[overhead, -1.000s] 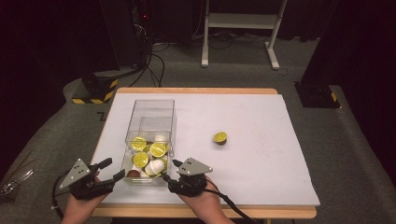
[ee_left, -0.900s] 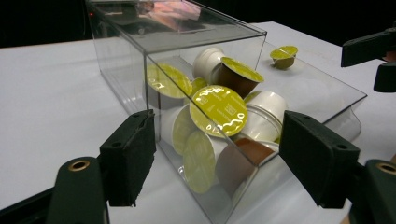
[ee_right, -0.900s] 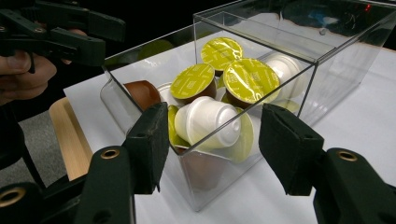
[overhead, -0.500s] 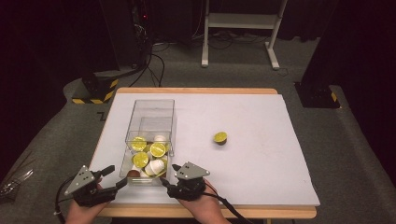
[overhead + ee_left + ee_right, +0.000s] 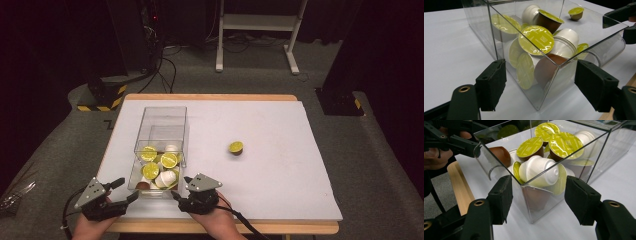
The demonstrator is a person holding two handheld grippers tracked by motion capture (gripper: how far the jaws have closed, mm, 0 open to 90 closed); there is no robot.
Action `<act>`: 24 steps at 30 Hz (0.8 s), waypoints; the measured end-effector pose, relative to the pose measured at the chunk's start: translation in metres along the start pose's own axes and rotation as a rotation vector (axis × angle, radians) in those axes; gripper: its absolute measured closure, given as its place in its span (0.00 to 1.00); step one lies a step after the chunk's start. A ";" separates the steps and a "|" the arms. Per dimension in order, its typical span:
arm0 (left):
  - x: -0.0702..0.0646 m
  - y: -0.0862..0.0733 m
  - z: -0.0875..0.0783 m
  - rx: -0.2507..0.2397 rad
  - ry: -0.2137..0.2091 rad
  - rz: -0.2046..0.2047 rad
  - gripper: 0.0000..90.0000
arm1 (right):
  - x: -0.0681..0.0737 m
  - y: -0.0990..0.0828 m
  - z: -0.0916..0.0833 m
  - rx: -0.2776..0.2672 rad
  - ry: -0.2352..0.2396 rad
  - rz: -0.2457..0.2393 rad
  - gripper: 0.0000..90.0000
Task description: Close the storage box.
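White-covered table (image 5: 280, 190) in a dark room. Both hand-held grippers sat at the near edge, jaws wide apart, gripping nothing: left hand-held gripper (image 5: 119, 191) at the near-left corner of the clear box (image 5: 161, 131), right hand-held gripper (image 5: 180, 188) at its near-right corner. Hands low, jaws aimed at the corners. The box held a heap of green-lidded capsules (image 5: 536, 38). One stray capsule (image 5: 236, 148) lay well apart on the right. Probably pre-grasp; next move likely needs a reach across to it.
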State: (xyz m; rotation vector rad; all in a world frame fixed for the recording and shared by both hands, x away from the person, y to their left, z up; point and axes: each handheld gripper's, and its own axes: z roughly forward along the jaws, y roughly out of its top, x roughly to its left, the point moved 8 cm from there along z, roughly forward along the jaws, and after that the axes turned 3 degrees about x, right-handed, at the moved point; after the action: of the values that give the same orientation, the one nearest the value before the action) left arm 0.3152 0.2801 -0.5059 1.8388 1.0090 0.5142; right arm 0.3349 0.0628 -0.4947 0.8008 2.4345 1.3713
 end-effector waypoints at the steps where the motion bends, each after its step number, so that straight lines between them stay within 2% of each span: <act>1: 0.000 0.000 0.001 0.001 -0.004 -0.004 0.29 | -0.001 -0.001 0.001 0.005 -0.004 -0.003 0.43; 8: 0.000 0.001 0.005 0.007 -0.006 0.002 0.28 | -0.002 -0.002 0.002 0.010 -0.008 -0.003 0.42; 15: 0.006 0.003 0.010 -0.001 0.012 -0.022 0.27 | -0.007 -0.001 0.006 0.013 -0.022 -0.005 0.41; 18: 0.008 0.005 0.012 -0.012 0.008 -0.039 0.27 | -0.010 0.001 0.007 0.008 -0.028 -0.003 0.40; 24: 0.010 0.007 0.014 -0.011 0.011 -0.041 0.28 | -0.014 0.003 0.010 0.006 -0.031 0.005 0.41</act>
State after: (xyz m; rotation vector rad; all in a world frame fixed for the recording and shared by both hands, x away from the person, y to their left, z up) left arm 0.3339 0.2787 -0.5072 1.8035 1.0475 0.5048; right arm 0.3514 0.0632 -0.4982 0.8232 2.4156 1.3443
